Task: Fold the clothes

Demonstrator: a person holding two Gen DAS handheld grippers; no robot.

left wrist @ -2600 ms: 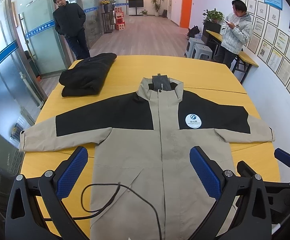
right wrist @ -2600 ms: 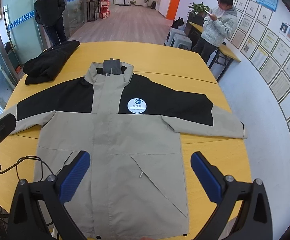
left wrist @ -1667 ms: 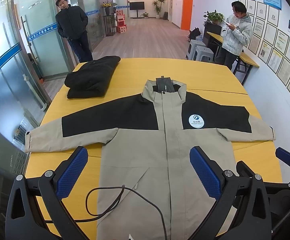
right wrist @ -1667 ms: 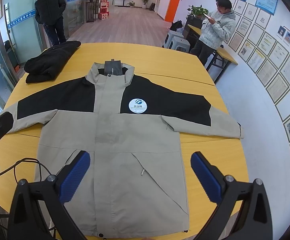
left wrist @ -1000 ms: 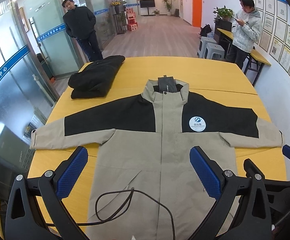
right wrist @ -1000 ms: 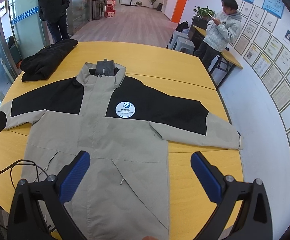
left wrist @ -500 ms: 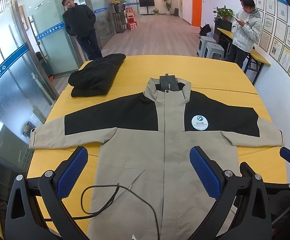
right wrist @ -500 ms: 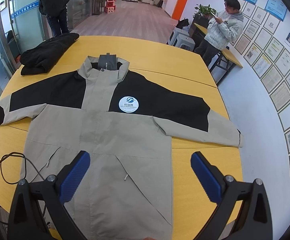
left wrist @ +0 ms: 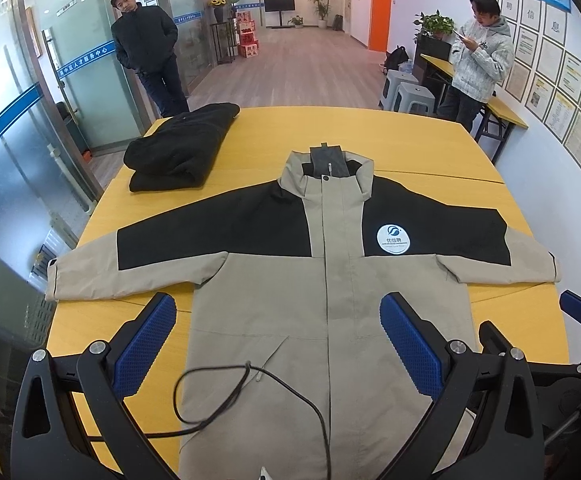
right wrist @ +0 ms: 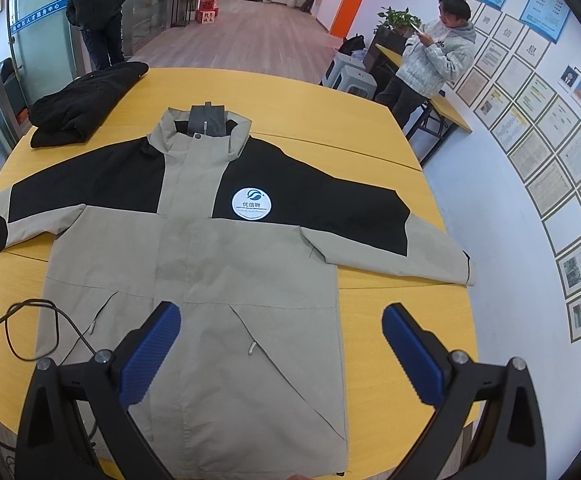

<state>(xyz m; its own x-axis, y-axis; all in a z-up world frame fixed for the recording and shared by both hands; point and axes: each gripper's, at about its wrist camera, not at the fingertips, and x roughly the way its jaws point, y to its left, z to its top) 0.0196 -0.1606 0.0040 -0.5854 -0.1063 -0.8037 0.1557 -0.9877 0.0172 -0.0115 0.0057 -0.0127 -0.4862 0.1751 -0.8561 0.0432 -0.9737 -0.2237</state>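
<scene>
Beige-and-black jacket (left wrist: 290, 300) flat on yellow table (left wrist: 410, 140), left gripper (left wrist: 278, 344) and right gripper (right wrist: 280, 350) fingers spread wide, empty

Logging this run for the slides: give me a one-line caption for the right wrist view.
Open right gripper hovers above a beige-and-black jacket spread flat, sleeves out, on a yellow table.

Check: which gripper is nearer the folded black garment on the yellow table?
Left. The left gripper sits on the folded black garment's side; the right gripper hovers over the jacket's opposite half.
</scene>
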